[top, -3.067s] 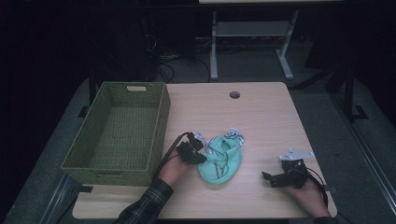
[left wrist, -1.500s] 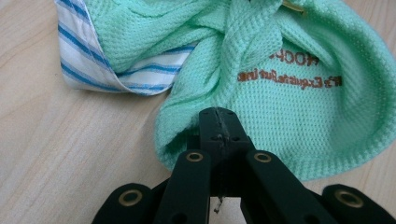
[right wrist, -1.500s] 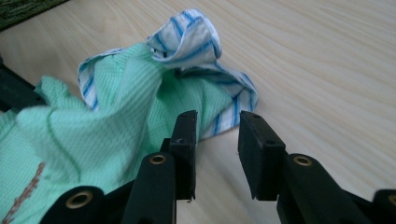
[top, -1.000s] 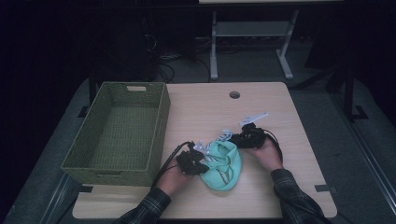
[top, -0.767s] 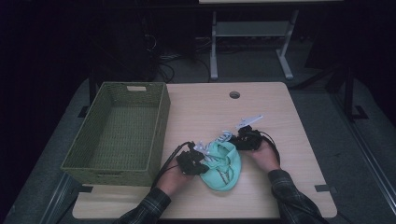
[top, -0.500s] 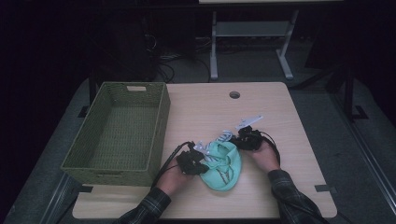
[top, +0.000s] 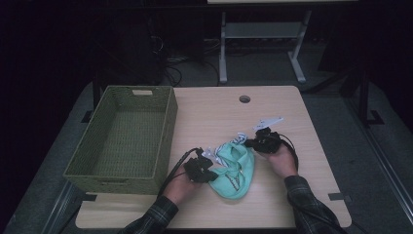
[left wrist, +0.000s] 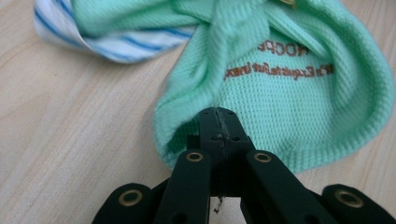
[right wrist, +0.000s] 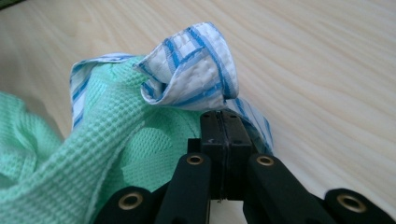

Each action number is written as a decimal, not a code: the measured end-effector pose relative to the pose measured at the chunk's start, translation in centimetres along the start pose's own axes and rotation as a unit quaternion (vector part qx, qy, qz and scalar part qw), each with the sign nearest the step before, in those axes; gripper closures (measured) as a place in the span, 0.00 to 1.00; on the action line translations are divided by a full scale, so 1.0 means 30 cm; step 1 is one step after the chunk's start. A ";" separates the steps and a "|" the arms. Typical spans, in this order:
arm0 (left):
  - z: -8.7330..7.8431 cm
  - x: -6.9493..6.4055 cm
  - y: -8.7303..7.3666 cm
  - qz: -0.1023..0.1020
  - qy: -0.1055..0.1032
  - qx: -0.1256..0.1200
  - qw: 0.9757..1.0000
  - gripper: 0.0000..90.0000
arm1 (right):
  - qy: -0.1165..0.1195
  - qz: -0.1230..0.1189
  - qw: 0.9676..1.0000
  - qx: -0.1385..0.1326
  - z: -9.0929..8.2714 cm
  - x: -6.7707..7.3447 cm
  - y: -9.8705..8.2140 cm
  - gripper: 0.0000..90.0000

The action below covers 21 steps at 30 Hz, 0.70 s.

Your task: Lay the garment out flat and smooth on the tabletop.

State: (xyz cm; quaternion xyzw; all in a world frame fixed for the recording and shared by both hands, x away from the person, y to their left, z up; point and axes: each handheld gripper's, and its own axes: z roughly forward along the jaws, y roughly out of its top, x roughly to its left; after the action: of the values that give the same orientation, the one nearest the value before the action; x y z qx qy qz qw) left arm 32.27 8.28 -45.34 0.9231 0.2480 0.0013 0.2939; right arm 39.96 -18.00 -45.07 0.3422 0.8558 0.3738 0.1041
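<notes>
high view: right tool (top: pixel 257 142) has crossed from the bench's (top: pixel 272 105) near right edge to the far end of the green shirt (top: pixel 234 168); its jaws have just been closing and now pinch the blue-striped collar (right wrist: pixel 196 70). left tool (top: pixel 210 171) is clamped on the near hem. both ends gripped, so a lift looks ready. orange print (left wrist: pixel 280 69) beyond the left tool is mirrored, unreadable.
</notes>
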 end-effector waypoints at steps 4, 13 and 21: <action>0.000 -0.001 0.000 0.001 0.001 0.000 1.000 1.00 | -0.016 0.012 1.000 -0.006 -0.028 -0.029 -0.009 0.99; -0.001 -0.001 0.000 0.000 0.002 0.001 1.000 1.00 | -0.040 0.032 0.999 -0.009 -0.074 -0.072 -0.045 0.99; 0.000 -0.003 0.000 -0.002 0.004 0.001 1.000 1.00 | -0.082 0.056 0.995 -0.004 -0.119 -0.136 -0.103 1.00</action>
State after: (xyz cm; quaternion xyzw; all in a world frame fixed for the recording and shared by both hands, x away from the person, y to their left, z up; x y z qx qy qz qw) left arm 32.19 8.24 -45.32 0.9231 0.2505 0.0038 0.2918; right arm 39.86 -24.24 -45.08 0.4182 0.8226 0.3530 0.1543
